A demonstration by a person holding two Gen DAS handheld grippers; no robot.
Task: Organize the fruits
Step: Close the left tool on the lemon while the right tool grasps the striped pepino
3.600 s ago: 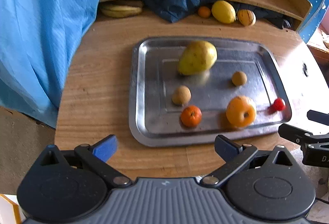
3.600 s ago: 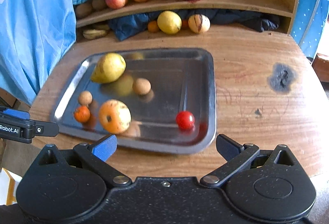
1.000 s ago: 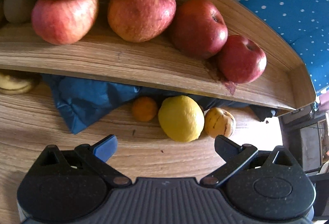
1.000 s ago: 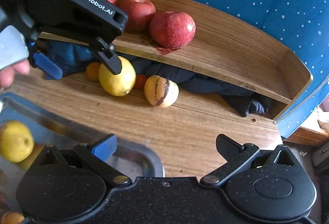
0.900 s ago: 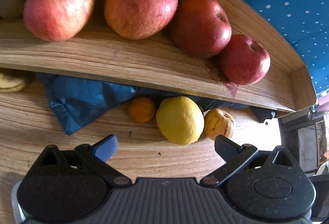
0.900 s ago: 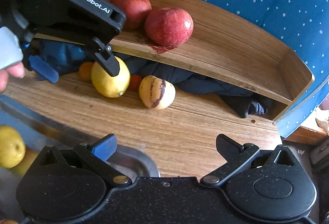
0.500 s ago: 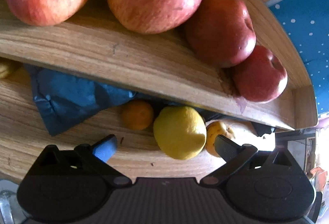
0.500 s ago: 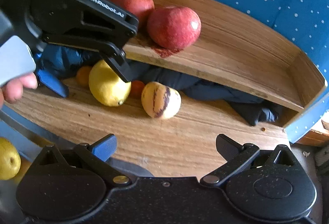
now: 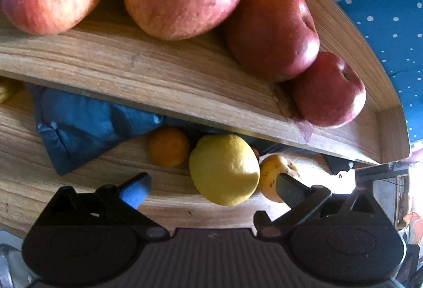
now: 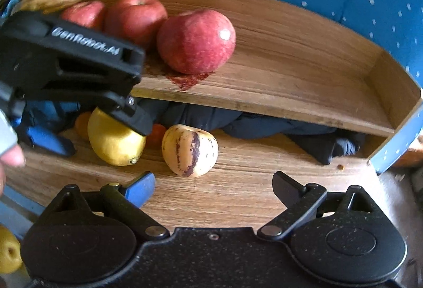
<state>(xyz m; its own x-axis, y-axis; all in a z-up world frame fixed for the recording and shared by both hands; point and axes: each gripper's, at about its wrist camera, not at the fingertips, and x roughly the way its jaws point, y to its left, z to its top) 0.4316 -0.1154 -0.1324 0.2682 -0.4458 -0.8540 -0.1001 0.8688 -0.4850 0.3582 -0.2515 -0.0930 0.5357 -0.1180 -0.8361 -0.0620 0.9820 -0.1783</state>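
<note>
The left gripper (image 9: 211,188), jaws apart around the lemon (image 9: 224,169) under the shelf (image 9: 158,81), risked knocking the striped fruit (image 10: 189,150) just beside the lemon; the right gripper (image 10: 213,187) was open and empty.

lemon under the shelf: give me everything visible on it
The lemon is large, yellow, with dimpled skin and a small nub at one end, seen in the right wrist view. It lies on the wooden table under the shelf, between an orange and a striped fruit. The left hand-held gripper is open around it; contact with its fingers cannot be judged.
</note>
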